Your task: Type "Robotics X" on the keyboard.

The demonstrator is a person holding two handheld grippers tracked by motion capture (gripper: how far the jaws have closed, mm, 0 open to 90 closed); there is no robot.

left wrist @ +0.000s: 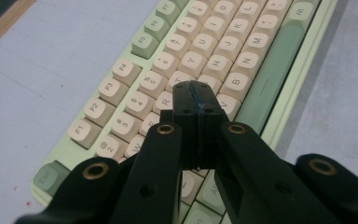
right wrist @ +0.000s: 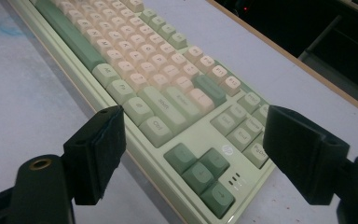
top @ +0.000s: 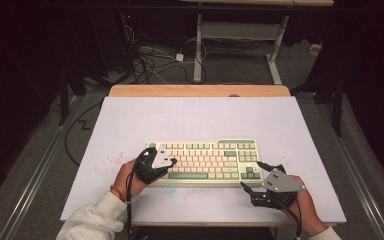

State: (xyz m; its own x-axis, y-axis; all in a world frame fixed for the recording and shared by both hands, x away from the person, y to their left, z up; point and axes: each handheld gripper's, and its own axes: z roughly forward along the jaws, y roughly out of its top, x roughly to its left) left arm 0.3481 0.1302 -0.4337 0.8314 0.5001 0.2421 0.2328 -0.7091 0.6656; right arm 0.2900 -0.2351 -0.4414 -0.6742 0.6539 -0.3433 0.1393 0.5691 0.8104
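A pale green keyboard (top: pixel 205 160) with cream and green keys lies across the near middle of the white table top (top: pixel 195 115). My left gripper (top: pixel 172 162) is over its left half, jaws shut with nothing between them. In the left gripper view the closed tips (left wrist: pixel 196 98) sit just above the letter keys of the keyboard (left wrist: pixel 261 88); whether they touch a key I cannot tell. My right gripper (top: pixel 250 175) stands open at the keyboard's right end. Its pads (right wrist: pixel 100 149) straddle the arrow-key corner of the keyboard (right wrist: pixel 158 70) without touching it.
The table's wooden back edge (top: pixel 200 90) runs behind the white top. Beyond it, cables (top: pixel 145 60) lie on the floor beside another table's legs (top: pixel 198 50). Faint red specks (top: pixel 111 160) mark the top left of the keyboard.
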